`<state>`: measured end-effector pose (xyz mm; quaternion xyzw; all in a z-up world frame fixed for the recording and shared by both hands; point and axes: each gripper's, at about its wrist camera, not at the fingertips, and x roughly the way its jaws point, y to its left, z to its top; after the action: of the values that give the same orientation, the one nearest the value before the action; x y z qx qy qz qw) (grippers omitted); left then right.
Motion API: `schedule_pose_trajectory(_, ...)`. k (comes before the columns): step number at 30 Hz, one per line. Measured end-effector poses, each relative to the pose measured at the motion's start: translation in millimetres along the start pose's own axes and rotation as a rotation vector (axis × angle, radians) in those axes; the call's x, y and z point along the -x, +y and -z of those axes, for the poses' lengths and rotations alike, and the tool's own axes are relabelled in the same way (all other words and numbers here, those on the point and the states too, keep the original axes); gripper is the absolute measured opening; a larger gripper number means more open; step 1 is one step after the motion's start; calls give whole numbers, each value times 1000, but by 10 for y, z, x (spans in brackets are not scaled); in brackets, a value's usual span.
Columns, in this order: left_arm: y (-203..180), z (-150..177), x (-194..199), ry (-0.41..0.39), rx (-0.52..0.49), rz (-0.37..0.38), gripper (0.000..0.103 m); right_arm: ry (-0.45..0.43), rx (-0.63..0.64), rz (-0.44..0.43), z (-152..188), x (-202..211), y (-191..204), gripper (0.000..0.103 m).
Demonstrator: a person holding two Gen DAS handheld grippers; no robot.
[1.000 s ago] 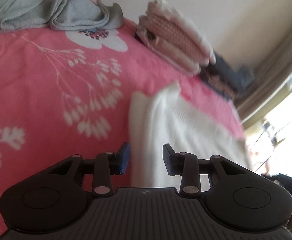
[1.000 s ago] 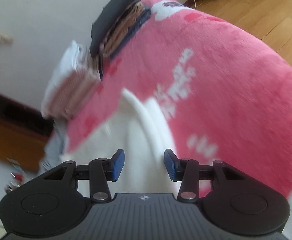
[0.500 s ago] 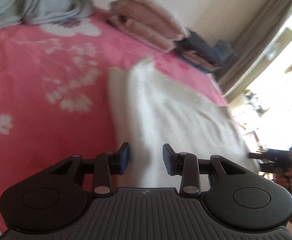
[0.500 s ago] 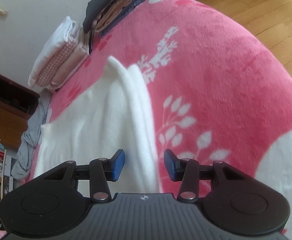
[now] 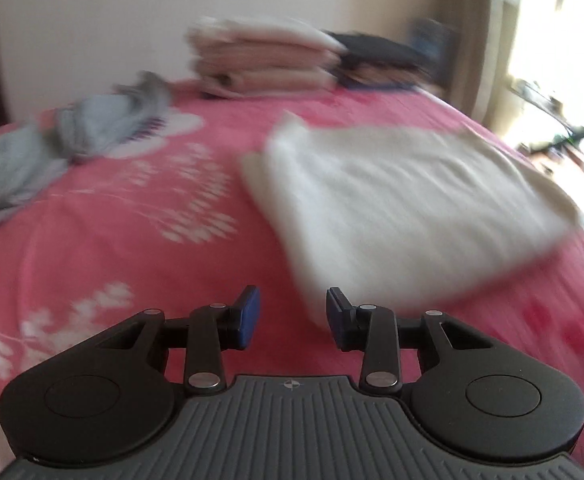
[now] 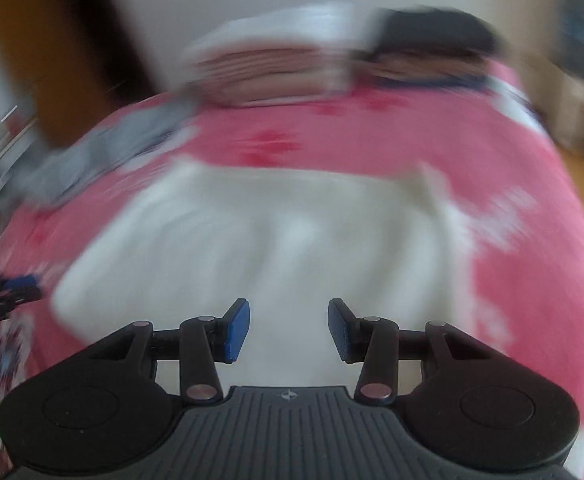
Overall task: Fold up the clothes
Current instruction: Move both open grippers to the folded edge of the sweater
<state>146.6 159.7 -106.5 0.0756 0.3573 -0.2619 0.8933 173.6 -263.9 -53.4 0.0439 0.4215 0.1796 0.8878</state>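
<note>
I have the white garment (image 5: 408,204) lying folded flat on the pink flowered bedspread (image 5: 103,240), and I take it as my landmark. My left tool (image 5: 287,316) hangs just short of its near left corner, blue pads (image 5: 249,316) spread apart with nothing between them. In the right wrist view the same white garment (image 6: 259,240) fills the middle of the bed, and my right tool (image 6: 287,330) sits over its near edge, fingers likewise parted and empty; whether they touch the cloth I cannot tell through the motion blur.

Beyond the garment, against the wall, stands a stack of folded pale and beige clothes (image 5: 263,60), with a dark folded pile (image 5: 376,60) just beside it on the window side. To the far left of the garment lies a crumpled grey-blue heap (image 5: 67,140), well apart from it. From the right wrist, the left tool's tip (image 6: 7,294) shows at the garment's left side, near its corner.
</note>
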Motion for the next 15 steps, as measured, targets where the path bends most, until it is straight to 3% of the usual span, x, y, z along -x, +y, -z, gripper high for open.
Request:
schedule_pose_trajectory(4, -114, 157, -90, -20, -73, 16, 36, 56, 300, -188, -332, -321, 774, 47)
schedule_pose_trajectory(7, 13, 207, -188, -60, -33, 29, 36, 112, 468, -307, -554, -583, 1300, 47)
schedule_pose_trajectory(9, 148, 220, -248, -91, 22, 79, 38, 144, 538, -336, -666, -720, 1550, 47)
schedule_pose_trajectory(12, 334, 262, -287, -142, 126, 192, 39, 176, 544, -351, -771, -823, 1690, 47)
schedule_pose_trajectory(15, 474, 304, -311, -230, 238, 305, 41, 199, 457, -311, -761, -808, 1520, 47)
